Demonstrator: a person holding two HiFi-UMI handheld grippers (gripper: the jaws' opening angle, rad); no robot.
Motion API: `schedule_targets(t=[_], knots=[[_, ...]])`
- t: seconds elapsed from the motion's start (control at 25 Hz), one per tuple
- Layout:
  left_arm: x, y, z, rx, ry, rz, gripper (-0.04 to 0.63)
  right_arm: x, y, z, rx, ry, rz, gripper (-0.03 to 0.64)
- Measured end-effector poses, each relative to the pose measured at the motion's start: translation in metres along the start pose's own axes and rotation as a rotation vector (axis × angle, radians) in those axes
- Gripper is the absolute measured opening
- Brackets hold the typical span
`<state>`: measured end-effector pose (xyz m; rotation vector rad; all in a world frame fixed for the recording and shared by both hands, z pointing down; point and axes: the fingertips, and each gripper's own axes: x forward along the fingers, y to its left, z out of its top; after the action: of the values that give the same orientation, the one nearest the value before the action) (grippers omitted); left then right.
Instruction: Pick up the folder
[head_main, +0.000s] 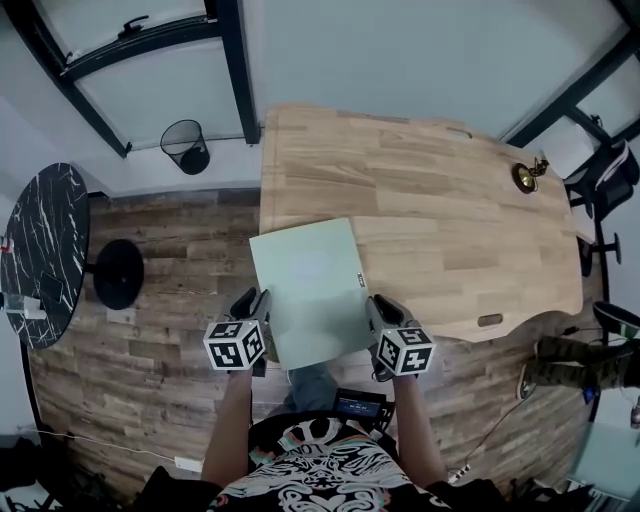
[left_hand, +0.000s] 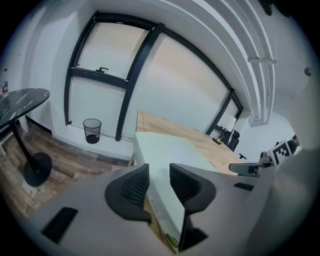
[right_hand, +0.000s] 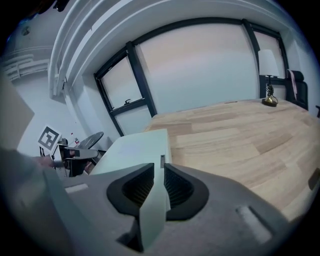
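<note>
A pale green folder (head_main: 310, 290) lies flat on the wooden table (head_main: 450, 220), its near end sticking out past the table's front edge. My left gripper (head_main: 256, 308) is at the folder's near left edge and my right gripper (head_main: 376, 312) at its near right edge. In the left gripper view the folder (left_hand: 165, 150) passes between the jaws of the left gripper (left_hand: 159, 175), which stand apart with a gap beside it. Seen from the right gripper view, the folder (right_hand: 135, 147) runs edge-on through the right gripper (right_hand: 159, 175), whose pads are only narrowly parted around it.
A black wire waste bin (head_main: 186, 145) stands by the window wall. A round black marble side table (head_main: 45, 250) is at the left. A small brass lamp (head_main: 525, 177) sits at the table's far right, with a dark chair (head_main: 605, 180) beyond. Someone's legs (head_main: 580, 362) show at the right.
</note>
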<state>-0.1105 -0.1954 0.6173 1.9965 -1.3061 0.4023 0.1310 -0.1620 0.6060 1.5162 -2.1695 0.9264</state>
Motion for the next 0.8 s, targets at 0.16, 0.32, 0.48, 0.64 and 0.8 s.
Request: schedule_targets(t=[0.16,0.32,0.48,0.64,0.8], knots=[[0.015,0.0,-0.006,-0.052,0.042,-0.037,0.177,0.019,-0.006,0.002,0.019,0.025,0.018,0.094],[0.024,0.002,-0.016,-0.138,0.073,-0.051,0.256,0.037,-0.004,0.001,0.062,0.065,0.08,0.192],[0.029,0.004,-0.016,-0.223,0.064,-0.075,0.285,0.053,-0.003,0.002,0.083,0.094,0.125,0.247],[0.032,0.0,-0.013,-0.276,0.06,-0.127,0.301,0.066,0.005,0.001,0.103,0.133,0.2,0.298],[0.041,-0.007,-0.019,-0.257,0.099,-0.127,0.305,0.073,0.007,-0.003,0.131,0.163,0.247,0.327]])
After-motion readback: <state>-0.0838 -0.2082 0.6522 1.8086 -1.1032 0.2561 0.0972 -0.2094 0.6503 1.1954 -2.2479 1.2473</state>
